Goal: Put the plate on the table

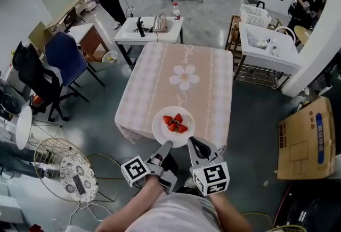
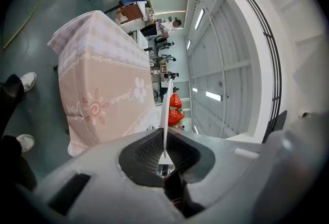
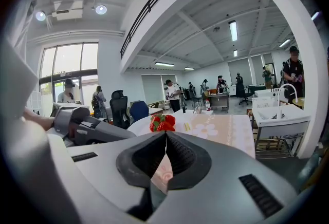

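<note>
A white plate (image 1: 173, 125) with red strawberries (image 1: 175, 122) on it hangs over the near edge of the table with the pink flowered cloth (image 1: 181, 55). I cannot tell whether it touches the cloth. My left gripper (image 1: 166, 146) is shut on the plate's near rim, and my right gripper (image 1: 192, 143) is shut on the rim beside it. In the left gripper view the plate (image 2: 165, 110) stands edge-on between the jaws of that gripper (image 2: 164, 153), with the strawberries (image 2: 175, 108) beyond. In the right gripper view the gripper (image 3: 165, 136) pinches the rim below the strawberries (image 3: 162, 122).
Behind the table stands a small white table (image 1: 149, 29) with a kettle and a bottle. A blue chair (image 1: 66, 58) is at the left, a white cart (image 1: 266, 44) and a cardboard box (image 1: 303, 138) at the right. People stand at the back.
</note>
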`<state>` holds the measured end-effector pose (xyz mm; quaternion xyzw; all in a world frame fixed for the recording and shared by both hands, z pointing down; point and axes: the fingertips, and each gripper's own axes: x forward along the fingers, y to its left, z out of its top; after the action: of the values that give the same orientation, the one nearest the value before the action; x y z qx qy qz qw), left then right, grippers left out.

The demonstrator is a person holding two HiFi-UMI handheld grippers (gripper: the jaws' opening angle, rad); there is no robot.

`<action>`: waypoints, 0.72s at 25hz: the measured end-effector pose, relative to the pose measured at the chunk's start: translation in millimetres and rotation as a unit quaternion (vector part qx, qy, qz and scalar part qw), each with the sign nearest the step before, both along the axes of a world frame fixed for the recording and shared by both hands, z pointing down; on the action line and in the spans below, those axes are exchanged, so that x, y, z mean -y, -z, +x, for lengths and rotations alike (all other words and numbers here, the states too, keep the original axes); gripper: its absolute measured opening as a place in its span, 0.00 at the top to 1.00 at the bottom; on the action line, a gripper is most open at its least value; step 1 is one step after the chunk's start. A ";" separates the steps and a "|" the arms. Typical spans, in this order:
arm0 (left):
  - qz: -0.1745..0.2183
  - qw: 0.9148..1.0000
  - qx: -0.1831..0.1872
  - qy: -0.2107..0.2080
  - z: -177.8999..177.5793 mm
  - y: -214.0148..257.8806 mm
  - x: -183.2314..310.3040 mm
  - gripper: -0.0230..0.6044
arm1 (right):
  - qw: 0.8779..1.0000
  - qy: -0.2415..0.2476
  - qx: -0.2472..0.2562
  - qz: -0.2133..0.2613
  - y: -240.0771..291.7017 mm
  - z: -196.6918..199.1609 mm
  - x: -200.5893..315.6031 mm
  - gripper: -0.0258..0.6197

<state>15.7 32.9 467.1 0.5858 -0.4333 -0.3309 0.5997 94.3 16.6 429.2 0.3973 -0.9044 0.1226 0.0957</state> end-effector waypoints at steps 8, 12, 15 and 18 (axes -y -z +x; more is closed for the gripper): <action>-0.002 0.999 -0.023 -0.048 -7.2 -5.0 42.8 0.93 | 0.998 -0.052 -0.019 -0.002 -0.7 -9.0 31.5 0.95; -0.005 0.997 -0.030 -0.069 -18.8 -7.4 67.5 0.94 | 0.997 -0.074 -0.023 -0.009 -5.2 -20.7 50.9 0.95; -0.003 0.996 -0.035 -0.082 -28.4 -6.2 85.6 0.94 | 0.996 -0.087 -0.025 -0.010 -5.8 -31.5 66.7 0.95; 0.000 0.995 -0.044 -0.092 -38.3 -4.4 102.3 0.94 | 0.994 -0.100 -0.029 -0.010 -2.3 -44.3 82.2 0.95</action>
<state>-22.6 -69.4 471.5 0.6077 -0.3506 -0.2997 0.6465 50.0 -65.6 431.5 0.4884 -0.8557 0.1288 0.1126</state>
